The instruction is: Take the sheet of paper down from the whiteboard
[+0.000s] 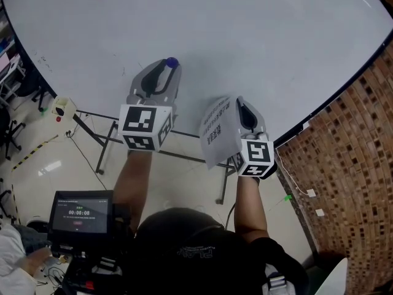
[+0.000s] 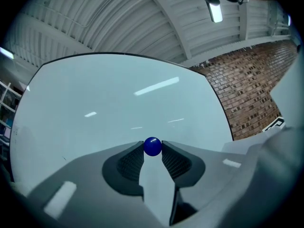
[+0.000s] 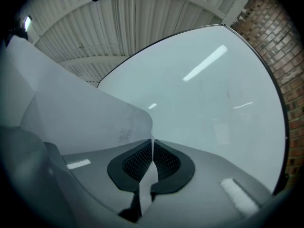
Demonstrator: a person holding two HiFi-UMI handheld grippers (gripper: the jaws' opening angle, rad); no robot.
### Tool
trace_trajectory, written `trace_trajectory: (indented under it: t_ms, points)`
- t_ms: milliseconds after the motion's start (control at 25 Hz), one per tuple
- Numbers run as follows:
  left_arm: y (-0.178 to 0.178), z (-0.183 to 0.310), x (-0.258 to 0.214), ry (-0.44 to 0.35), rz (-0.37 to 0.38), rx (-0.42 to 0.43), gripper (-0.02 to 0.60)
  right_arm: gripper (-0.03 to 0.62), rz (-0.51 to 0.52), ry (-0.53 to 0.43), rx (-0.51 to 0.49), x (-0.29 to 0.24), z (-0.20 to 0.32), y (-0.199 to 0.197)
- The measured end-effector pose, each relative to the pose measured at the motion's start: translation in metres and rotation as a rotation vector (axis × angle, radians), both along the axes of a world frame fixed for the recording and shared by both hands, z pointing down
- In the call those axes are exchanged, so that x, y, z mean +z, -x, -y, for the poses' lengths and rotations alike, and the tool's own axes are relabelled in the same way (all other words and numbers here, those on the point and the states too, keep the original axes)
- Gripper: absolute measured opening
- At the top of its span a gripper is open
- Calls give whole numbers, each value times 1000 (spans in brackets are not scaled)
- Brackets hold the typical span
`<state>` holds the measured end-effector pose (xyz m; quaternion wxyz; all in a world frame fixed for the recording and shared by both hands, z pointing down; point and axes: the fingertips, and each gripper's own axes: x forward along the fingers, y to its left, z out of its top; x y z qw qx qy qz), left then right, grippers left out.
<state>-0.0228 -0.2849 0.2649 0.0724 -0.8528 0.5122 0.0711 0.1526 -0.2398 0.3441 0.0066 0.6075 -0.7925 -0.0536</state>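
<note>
Sheet: a thin white sheet of paper with black print (image 1: pixel 216 133) hangs from the right gripper (image 1: pixel 241 108), in front of the large white whiteboard (image 1: pixel 202 29). It seems to be off the board already, and it curls to the left of the gripper.
Right fingers: the dark ribbed fingers (image 3: pixel 166 161) are pressed together on one edge of the sheet (image 3: pixel 80 118), which shows as a thin line between them.
Left fingers: the left gripper (image 1: pixel 167 67) pinches a small round dark-blue magnet (image 2: pixel 152 146) at the very tips of its fingers (image 2: pixel 130 163). They stand a little apart, only as wide as the ball.
How the sheet handles: very light and soft, I think. It bends under its own weight and would flap in a quick motion. It can tear or crease easily, so a gentle pull is better than a jerk.
Where to hold: at an edge, with some margin inside the fingers, as it is now. A hold on the extreme border may slip, because paper is smooth.
How the magnet handles: small, hard and round, probably slippery. Held only at the tips, it could roll out.
Count: one sheet, one blue magnet, one whiteboard, two grippers. No other sheet or magnet shows on the board.
</note>
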Motion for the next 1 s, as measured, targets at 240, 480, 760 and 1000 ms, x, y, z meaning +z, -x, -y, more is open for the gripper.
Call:
trace_trajectory:
  t_ms: [240,480,760,1000]
  points:
    - [-3,1,2,6,1,3,118,12,-19,13,23,0,2,-1]
    - [-4,1,6,10,4,6,119,12,-27,7,23,-3,2,4]
    - [-8,2,10,15,13,9,120,12,-11,3,24,-5,3,6]
    - [-11,1,8,10,27,12,120,12,-7,1,26,-4,3,5]
